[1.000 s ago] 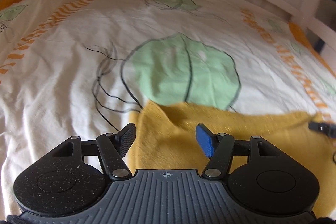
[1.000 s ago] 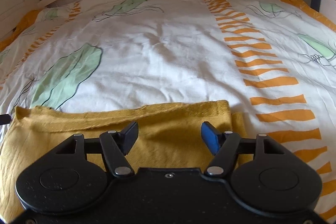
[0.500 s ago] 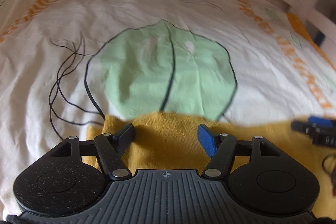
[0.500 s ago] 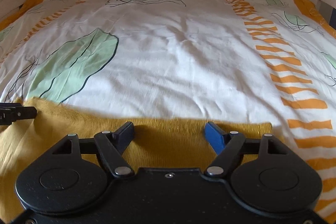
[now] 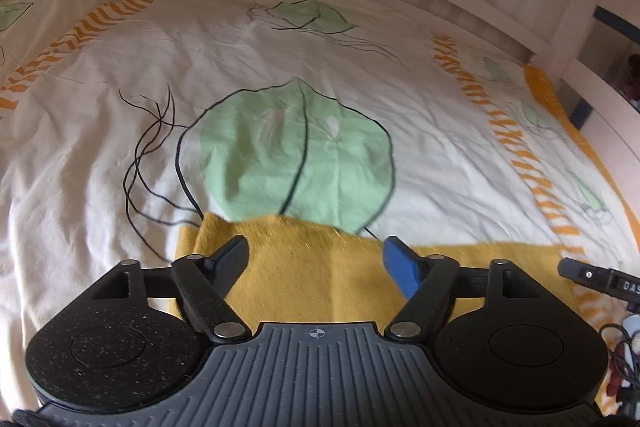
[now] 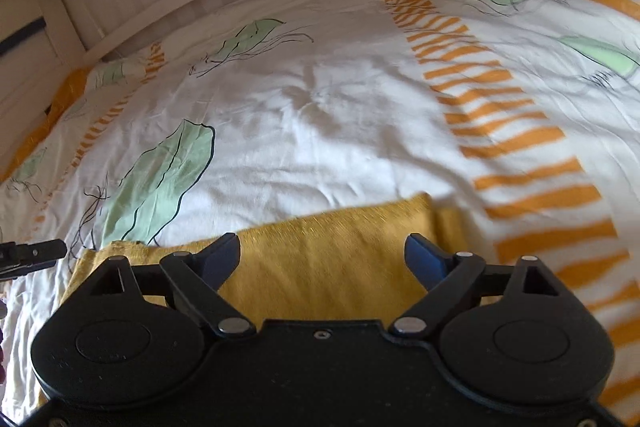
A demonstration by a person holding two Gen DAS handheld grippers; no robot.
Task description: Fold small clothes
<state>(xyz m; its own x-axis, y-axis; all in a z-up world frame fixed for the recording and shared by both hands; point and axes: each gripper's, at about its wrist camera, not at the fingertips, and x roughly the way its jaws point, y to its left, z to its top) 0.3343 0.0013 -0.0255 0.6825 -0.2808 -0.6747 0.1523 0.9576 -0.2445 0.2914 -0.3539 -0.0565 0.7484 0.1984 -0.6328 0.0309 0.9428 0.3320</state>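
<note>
White leaf-print duvet [image 5: 280, 67]: folded mustard garment [image 5: 304, 275] lies flat beneath left gripper [image 5: 316, 259] and right gripper [image 6: 322, 255], jaws just widened, empty. Lift clear before regripping; avoid dragging the fold.

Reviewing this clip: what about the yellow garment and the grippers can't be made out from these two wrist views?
- Yellow garment: near part hidden behind the left gripper body in the left wrist view; its type and fold count unclear.
- Same in the right wrist view, behind the right gripper, whose jaws have just been opening, clear of the cloth; fabric blurred.
- Right gripper in the left view: only a tip, cut off by the edge.
- Clutter at that view's lower right: too small.
</note>
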